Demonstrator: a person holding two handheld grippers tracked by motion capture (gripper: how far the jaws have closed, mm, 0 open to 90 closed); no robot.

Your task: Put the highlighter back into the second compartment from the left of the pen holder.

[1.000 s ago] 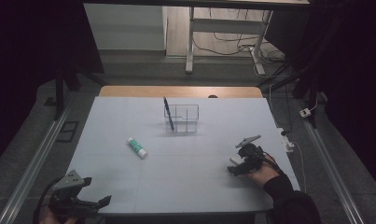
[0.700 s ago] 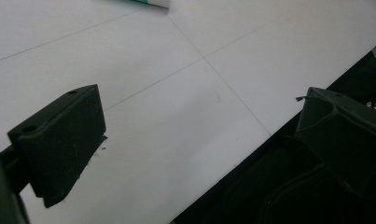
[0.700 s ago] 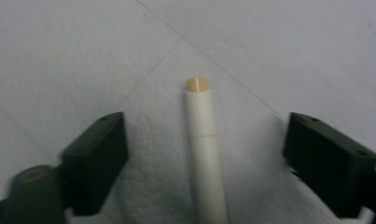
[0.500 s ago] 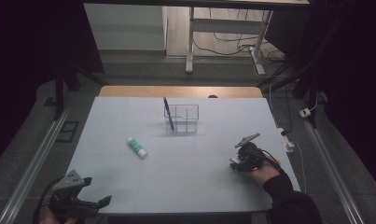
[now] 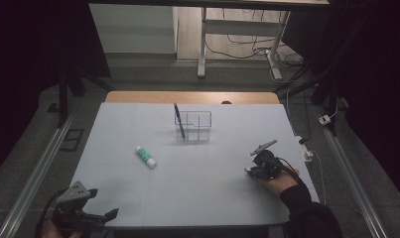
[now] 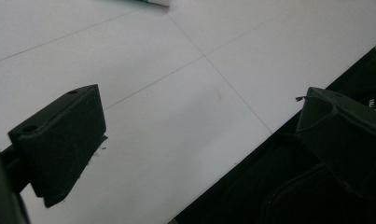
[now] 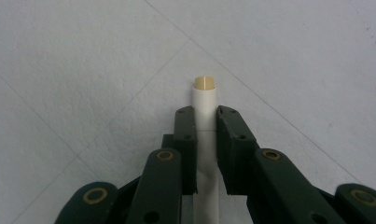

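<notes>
With a blue pen (image 5: 179, 119) already standing in the clear organizer (image 5: 193, 126), the right gripper (image 7: 205, 122) has just been closing and now pinches a white marker (image 7: 204, 100) low over the table (image 5: 197, 193), while the left gripper (image 6: 195, 140) gapes empty and the green-white glue stick (image 5: 145, 156) lies untouched

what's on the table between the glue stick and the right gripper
Nothing: in the high view the stretch of white table from the glue stick to the right gripper is bare.
</notes>
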